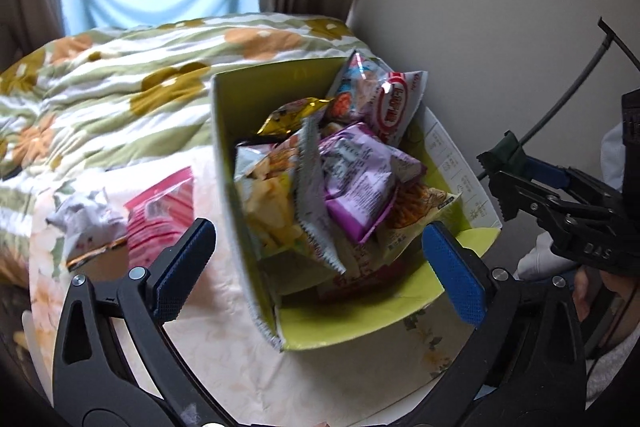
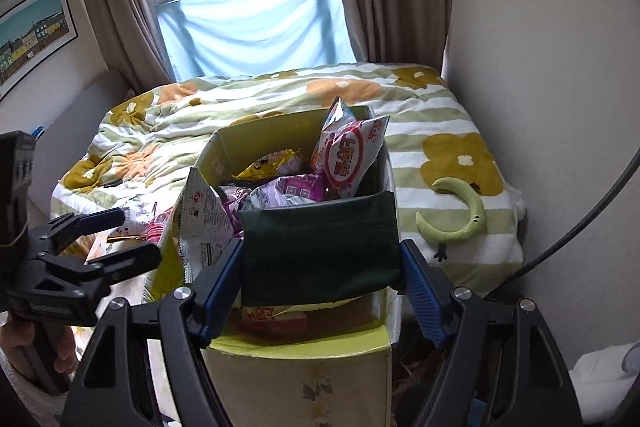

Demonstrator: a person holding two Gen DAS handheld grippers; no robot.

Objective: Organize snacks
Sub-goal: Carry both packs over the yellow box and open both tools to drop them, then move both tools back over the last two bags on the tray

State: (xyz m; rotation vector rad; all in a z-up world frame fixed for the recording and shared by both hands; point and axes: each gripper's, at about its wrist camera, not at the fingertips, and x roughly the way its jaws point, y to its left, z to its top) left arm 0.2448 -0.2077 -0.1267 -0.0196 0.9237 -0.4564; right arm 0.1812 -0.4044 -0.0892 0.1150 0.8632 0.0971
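Observation:
A green cardboard box [image 1: 360, 323] stands on a small table, filled with several snack packets, among them a purple one [image 1: 360, 179] and a red-and-white one [image 1: 394, 107]. The box also shows in the right wrist view [image 2: 296, 379]. My left gripper [image 1: 320, 267] is open and empty over the box's near end. A pink packet [image 1: 164, 215] and a white packet [image 1: 86, 223] lie on the table left of the box. My right gripper [image 2: 320, 267] is shut on a dark green packet [image 2: 320, 251], held over the box's near edge; it also shows in the left wrist view [image 1: 506, 155].
A bed with a floral quilt [image 2: 248, 99] lies behind the table. A green moon plush [image 2: 464, 215] rests on the bed to the right. A wall [image 1: 480, 7] stands close on the right. Curtains and a window are at the back.

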